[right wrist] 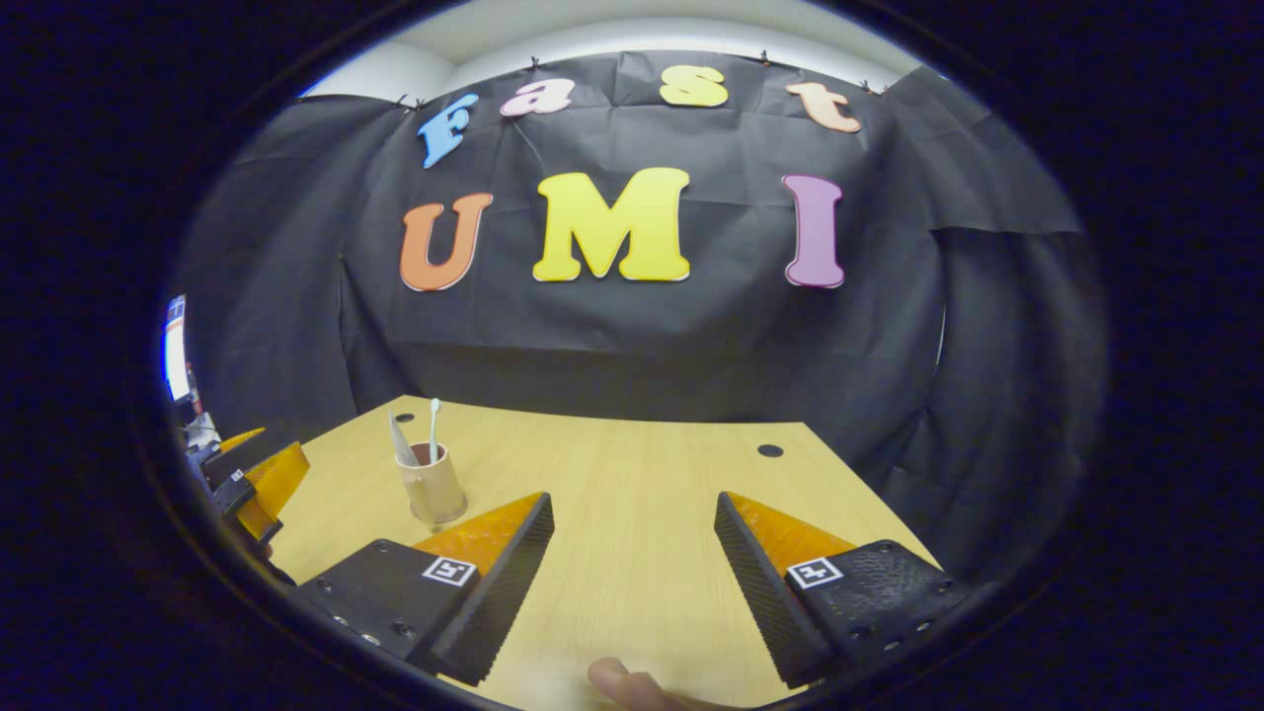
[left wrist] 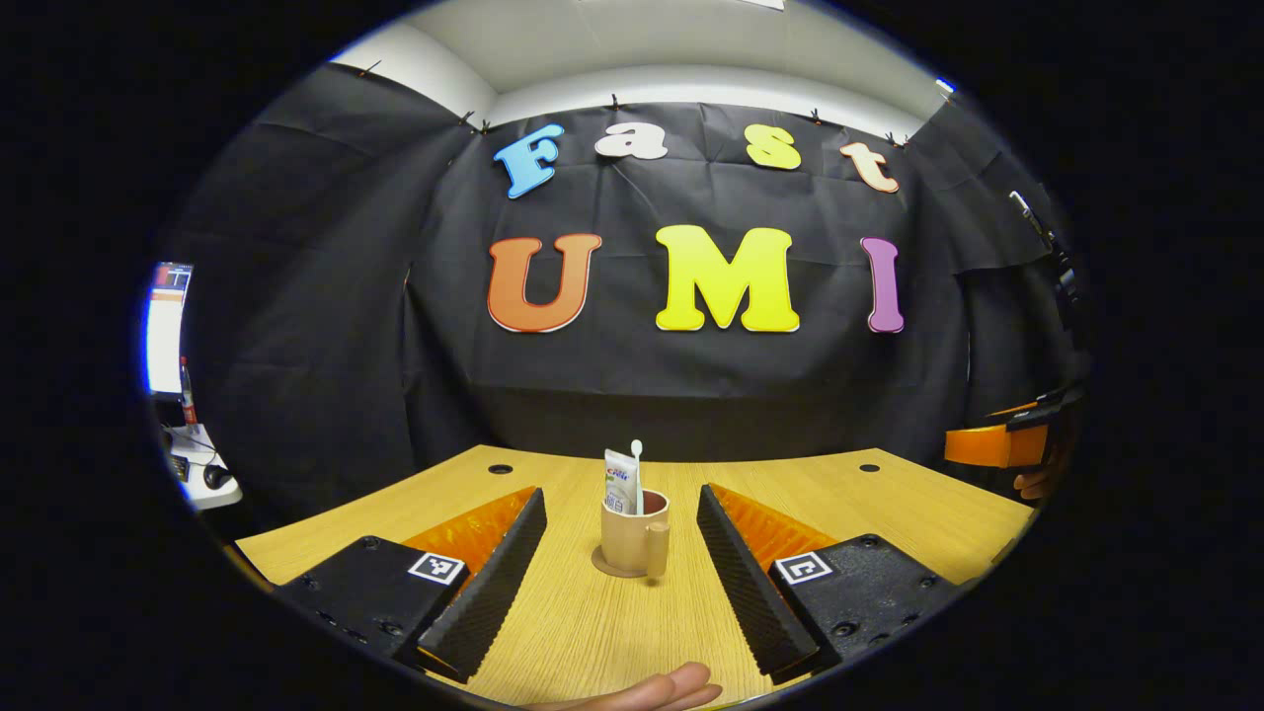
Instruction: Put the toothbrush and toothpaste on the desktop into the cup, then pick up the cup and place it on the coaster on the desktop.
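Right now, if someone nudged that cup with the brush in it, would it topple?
Possibly. The cup looks small and light, and the toothbrush and toothpaste tube stand tall above its rim, probably making it top-heavy. The coaster beneath may let it slide.

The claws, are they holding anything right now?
No. Both the left claw and the right claw are open and empty. The cup stands untouched on its coaster.

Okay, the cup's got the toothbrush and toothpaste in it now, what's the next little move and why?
Probably none beyond drawing the left gripper straight back. The cup already stands on the coaster, holding the toothbrush and toothpaste; that gripper is open, its fingers clear of the cup. The right gripper is open over bare desktop.
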Tool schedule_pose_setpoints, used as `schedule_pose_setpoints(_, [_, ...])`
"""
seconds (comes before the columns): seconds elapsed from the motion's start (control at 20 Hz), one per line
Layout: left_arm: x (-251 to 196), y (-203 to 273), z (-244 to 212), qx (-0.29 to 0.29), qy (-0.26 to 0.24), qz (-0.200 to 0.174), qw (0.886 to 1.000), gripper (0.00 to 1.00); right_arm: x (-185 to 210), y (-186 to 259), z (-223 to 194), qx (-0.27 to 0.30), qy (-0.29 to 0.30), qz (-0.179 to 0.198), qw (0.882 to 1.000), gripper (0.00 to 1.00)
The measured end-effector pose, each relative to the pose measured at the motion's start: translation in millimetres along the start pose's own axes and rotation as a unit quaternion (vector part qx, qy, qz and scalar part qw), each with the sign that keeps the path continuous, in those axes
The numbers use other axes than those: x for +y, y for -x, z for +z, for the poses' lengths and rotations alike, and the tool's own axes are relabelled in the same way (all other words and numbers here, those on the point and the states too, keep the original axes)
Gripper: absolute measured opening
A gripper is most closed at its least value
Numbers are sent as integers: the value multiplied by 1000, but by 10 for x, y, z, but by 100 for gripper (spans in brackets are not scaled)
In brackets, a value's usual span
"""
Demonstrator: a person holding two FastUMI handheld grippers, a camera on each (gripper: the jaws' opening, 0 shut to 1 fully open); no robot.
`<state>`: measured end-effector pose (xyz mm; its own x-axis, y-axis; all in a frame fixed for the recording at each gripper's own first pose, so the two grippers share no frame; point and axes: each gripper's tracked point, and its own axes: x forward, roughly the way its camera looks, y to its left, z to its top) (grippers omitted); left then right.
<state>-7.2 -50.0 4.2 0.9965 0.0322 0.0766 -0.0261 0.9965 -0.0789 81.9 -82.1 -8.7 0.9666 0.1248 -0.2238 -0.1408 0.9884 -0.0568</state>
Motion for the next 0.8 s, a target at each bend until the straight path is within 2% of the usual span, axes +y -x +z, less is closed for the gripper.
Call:
schedule_pose_setpoints(0.2, [-229,201,51,-4,-1,-14,1000,98,-158,322,-46,-33,12,5,999,97])
schedule_pose_setpoints(0.3, [-249,332,49,3,-1,-8,1000,98,-217,468,-104,-37,12,3,999,97])
schedule_pose_setpoints(0.5, [-209,555,180,-6,-11,7,1000,98,-239,706,-83,-49,3,6,999,97])
schedule_pose_setpoints(0.8, [-218,620,375,-23,-23,4,999,98,-122,868,73,-79,3,10,997,97])
